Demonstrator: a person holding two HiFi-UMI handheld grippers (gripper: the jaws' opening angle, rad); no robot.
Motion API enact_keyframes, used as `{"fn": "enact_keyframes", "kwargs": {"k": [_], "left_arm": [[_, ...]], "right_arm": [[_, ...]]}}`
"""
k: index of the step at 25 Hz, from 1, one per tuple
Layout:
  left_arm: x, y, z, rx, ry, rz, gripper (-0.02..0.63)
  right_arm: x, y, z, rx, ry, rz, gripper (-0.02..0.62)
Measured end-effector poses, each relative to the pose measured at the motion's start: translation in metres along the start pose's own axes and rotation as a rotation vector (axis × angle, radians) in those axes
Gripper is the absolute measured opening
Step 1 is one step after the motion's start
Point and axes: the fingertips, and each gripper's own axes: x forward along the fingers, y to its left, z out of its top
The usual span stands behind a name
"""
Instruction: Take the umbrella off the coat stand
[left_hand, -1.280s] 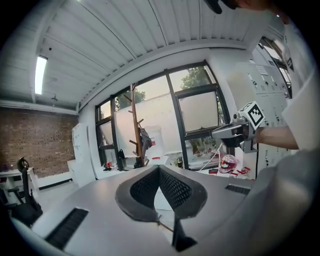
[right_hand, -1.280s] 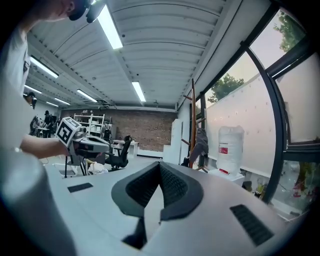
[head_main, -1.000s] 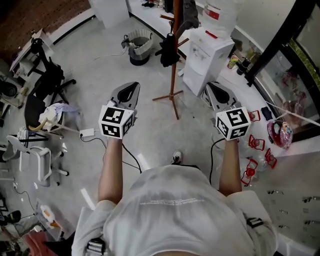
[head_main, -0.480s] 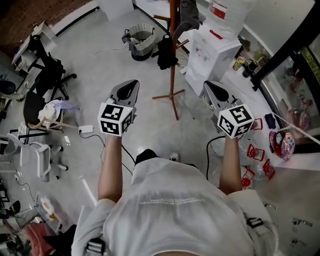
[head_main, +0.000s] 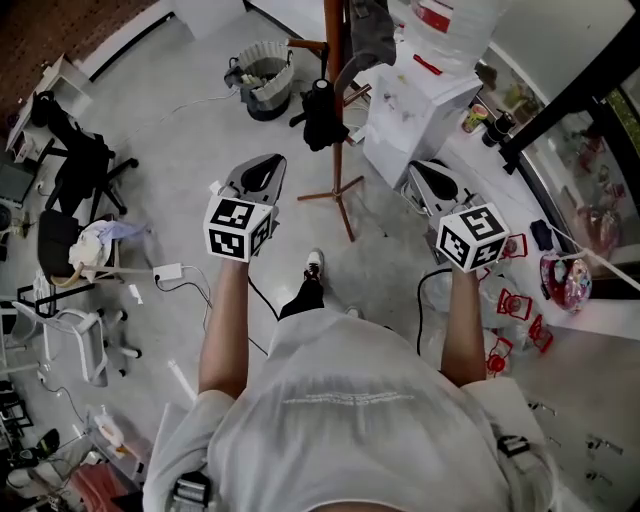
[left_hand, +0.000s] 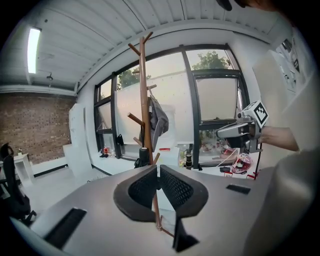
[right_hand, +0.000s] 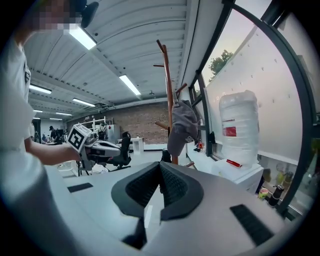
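Umbrella (head_main: 322, 115), black and folded, hangs on the coat stand (head_main: 337, 165) at the top centre of the head view. The left gripper (head_main: 270, 162) and the right gripper (head_main: 418, 170) sit lower in the frame, pointing toward it but clear of it.

In the left gripper view the jaws meet with nothing between them, and the umbrella (left_hand: 143, 156) is just above them at centre.

In the right gripper view the jaws are likewise pressed together and empty. The umbrella (right_hand: 165, 155) is a dark shape by the pole, at centre.

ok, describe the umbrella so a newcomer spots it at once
Find the white water dispenser by the windows; the wooden coat stand is beside it. The umbrella is the compact black folded bundle at a low peg, below the grey garment, and the only black thing on the stand.
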Motion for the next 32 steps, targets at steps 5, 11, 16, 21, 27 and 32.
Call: {"fn": "enact_keyframes", "kwargs": {"k": [5,11,16,21,27,32], "left_arm": [[0.061,0.027,-0.007,0.005,0.042,-0.084,0.138],[0.129,0.041,-0.03,0.035,0.143,-0.23,0.262],[0.176,0.044,-0.055,0.094,0.23,-0.332,0.346],[0.214,0.048,-0.08,0.101,0.267,-0.386,0.377],[0.245,0.048,-0.095,0.082,0.294,-0.459,0.382],[0.261,0.044,-0.098,0.051,0.277,-0.522,0.38]], "right_arm": [[0.032,-0.026,-0.003,-0.005,0.046,-0.051,0.025],[0.063,-0.045,-0.022,0.015,0.127,-0.102,0.025],[0.083,-0.06,-0.031,0.015,0.159,-0.154,0.025],[0.092,-0.068,-0.042,0.044,0.182,-0.203,0.025],[0.096,-0.076,-0.053,0.042,0.215,-0.244,0.025],[0.097,-0.089,-0.05,0.088,0.192,-0.299,0.025]]}}
